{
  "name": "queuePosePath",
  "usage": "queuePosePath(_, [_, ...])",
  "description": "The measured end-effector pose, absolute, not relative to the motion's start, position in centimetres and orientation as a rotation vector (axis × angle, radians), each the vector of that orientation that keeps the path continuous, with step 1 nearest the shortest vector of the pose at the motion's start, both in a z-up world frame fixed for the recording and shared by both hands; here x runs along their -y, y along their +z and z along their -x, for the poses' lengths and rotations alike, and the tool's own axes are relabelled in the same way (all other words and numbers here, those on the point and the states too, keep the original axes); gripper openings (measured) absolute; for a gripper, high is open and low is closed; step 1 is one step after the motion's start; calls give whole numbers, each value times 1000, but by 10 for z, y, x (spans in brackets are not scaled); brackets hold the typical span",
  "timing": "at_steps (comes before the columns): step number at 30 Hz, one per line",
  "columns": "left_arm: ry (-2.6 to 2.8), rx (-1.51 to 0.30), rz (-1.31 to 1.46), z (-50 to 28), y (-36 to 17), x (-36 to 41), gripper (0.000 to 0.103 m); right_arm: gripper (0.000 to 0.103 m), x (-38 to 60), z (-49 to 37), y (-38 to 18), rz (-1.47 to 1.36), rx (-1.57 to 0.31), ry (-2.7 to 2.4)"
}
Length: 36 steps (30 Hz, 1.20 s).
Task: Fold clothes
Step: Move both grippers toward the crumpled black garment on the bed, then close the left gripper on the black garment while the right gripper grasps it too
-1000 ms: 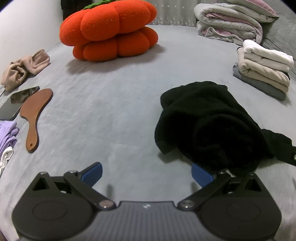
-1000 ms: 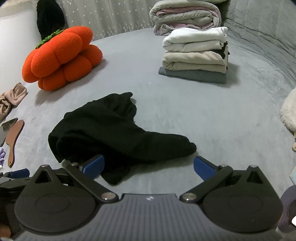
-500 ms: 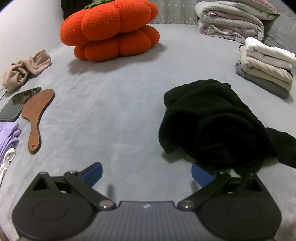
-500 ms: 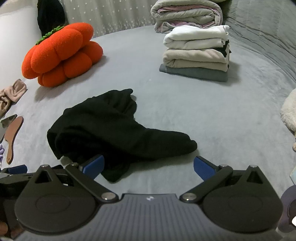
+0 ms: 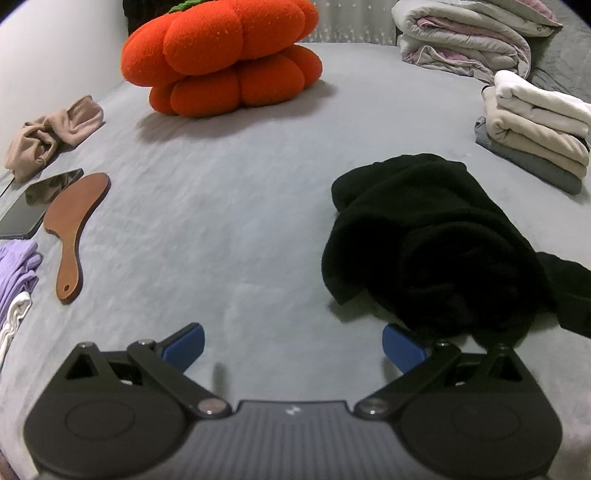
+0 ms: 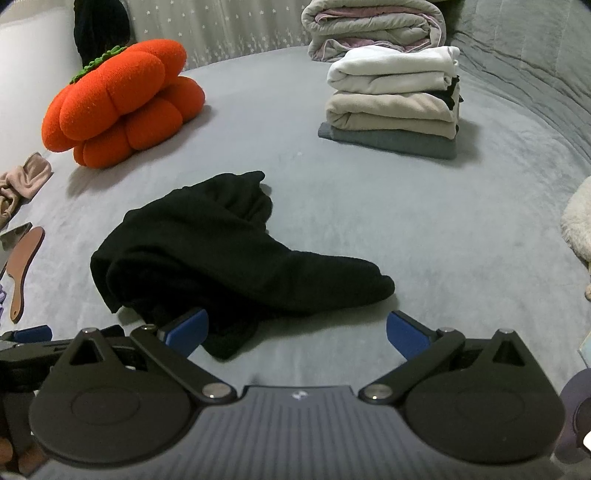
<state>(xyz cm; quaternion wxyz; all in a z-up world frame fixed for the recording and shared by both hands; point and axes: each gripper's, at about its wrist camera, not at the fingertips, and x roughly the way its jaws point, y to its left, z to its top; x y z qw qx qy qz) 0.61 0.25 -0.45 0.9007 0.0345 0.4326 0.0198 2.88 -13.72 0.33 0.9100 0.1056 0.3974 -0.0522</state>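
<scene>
A crumpled black garment (image 5: 436, 243) (image 6: 221, 251) lies in a heap on the grey bed (image 5: 229, 206), one limb of it stretched out to the right. My left gripper (image 5: 293, 345) is open over bare sheet, its right finger just short of the heap's near edge. My right gripper (image 6: 295, 330) is open too; its left finger sits against the garment's near tip and nothing is between the fingers. The left gripper's blue tip (image 6: 31, 333) shows at the right wrist view's left edge.
A stack of folded clothes (image 6: 395, 103) (image 5: 535, 129) stands at the far right, a rolled quilt (image 6: 373, 26) behind it. An orange pumpkin cushion (image 5: 225, 55) sits far left. A wooden paddle (image 5: 74, 232), a phone (image 5: 33, 206), a beige cloth (image 5: 51, 133) and lilac fabric (image 5: 16, 269) line the left side.
Both grippers have drifted slightly, so the black garment sits a little nearer and further right in the left view. Nothing was grasped; the garment lies as before.
</scene>
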Motion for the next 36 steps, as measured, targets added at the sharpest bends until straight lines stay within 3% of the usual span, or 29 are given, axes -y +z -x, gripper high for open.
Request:
queuePosePath(22, [93,-1002,-29,-30,-25,-11,103,103,139,-56,-27,-226,-945,-146])
queuePosePath(36, [29,-944,-43,-23,-29,-15,102,103,125,-60,-42,-120,-1002,-145])
